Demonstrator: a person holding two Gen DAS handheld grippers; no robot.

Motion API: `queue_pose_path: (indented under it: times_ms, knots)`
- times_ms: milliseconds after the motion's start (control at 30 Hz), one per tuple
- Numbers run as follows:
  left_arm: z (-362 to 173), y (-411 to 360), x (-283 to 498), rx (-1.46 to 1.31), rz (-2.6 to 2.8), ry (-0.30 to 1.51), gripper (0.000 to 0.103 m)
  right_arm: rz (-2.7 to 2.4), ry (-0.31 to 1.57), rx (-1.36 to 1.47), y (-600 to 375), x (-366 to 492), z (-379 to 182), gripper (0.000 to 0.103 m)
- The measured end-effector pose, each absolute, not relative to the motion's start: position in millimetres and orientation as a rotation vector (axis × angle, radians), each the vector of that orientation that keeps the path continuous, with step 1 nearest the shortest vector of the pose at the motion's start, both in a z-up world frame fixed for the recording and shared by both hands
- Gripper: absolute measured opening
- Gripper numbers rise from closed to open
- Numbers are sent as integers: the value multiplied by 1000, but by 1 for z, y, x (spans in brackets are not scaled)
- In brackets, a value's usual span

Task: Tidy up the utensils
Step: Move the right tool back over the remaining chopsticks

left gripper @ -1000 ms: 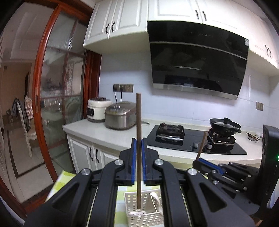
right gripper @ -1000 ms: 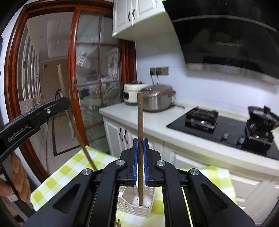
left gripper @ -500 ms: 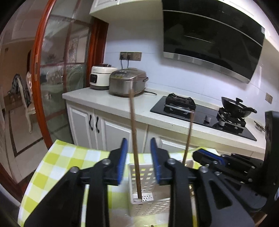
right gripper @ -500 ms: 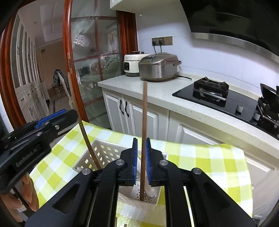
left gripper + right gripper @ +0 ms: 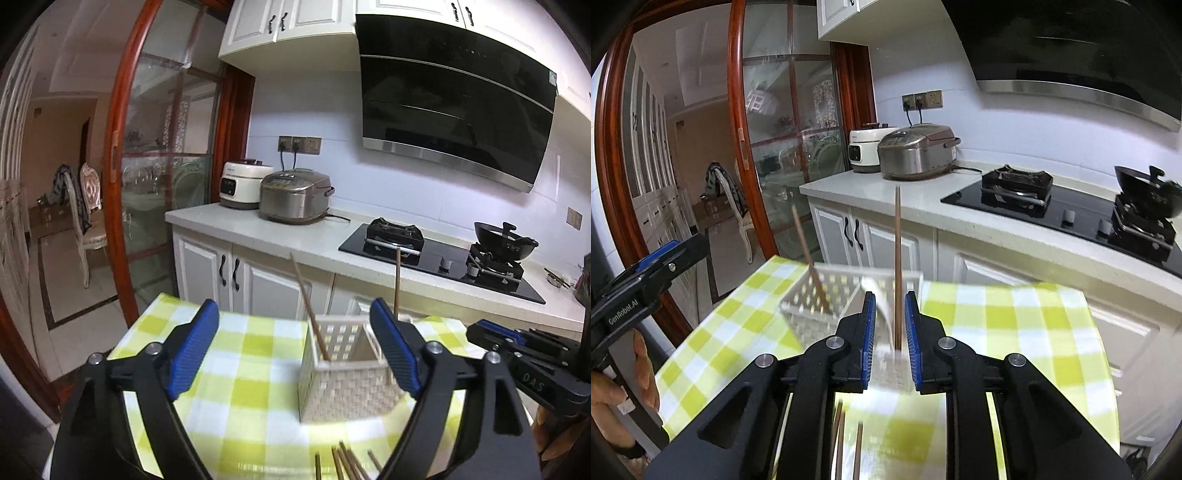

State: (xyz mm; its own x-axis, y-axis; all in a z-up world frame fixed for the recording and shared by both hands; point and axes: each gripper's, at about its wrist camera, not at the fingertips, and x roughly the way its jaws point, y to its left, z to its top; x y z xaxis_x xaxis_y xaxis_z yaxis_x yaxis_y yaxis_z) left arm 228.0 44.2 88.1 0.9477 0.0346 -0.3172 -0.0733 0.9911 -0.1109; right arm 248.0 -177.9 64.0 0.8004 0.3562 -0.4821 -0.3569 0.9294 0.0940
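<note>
Dropping chopsticks into the basket [image 5: 347,373], the left gripper [image 5: 295,350] gapes empty and the right gripper [image 5: 890,325] stands slightly parted around an upright chopstick [image 5: 897,258]; next, fetching the spare chopsticks [image 5: 343,461] from the tabletop [image 5: 240,369].

Home kitchen, black range hood [image 5: 454,118] over a gas hob [image 5: 439,254] far right, rice cooker [image 5: 295,201] on white countertop [image 5: 258,232], white cabinets [image 5: 229,269], green checked tablecloth [image 5: 240,354] near, dining chair [image 5: 86,218] far left
</note>
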Motion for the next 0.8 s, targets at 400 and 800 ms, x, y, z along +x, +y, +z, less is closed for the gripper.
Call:
queue_pose_path:
  times_ms: [400, 800]
  knots:
    - [26, 55, 163, -218, 67, 451, 95, 369, 600, -5, -186, 182, -1, 47]
    - [-46, 39, 155, -174, 60, 605, 95, 372, 734, -69, -171, 181, -65, 44]
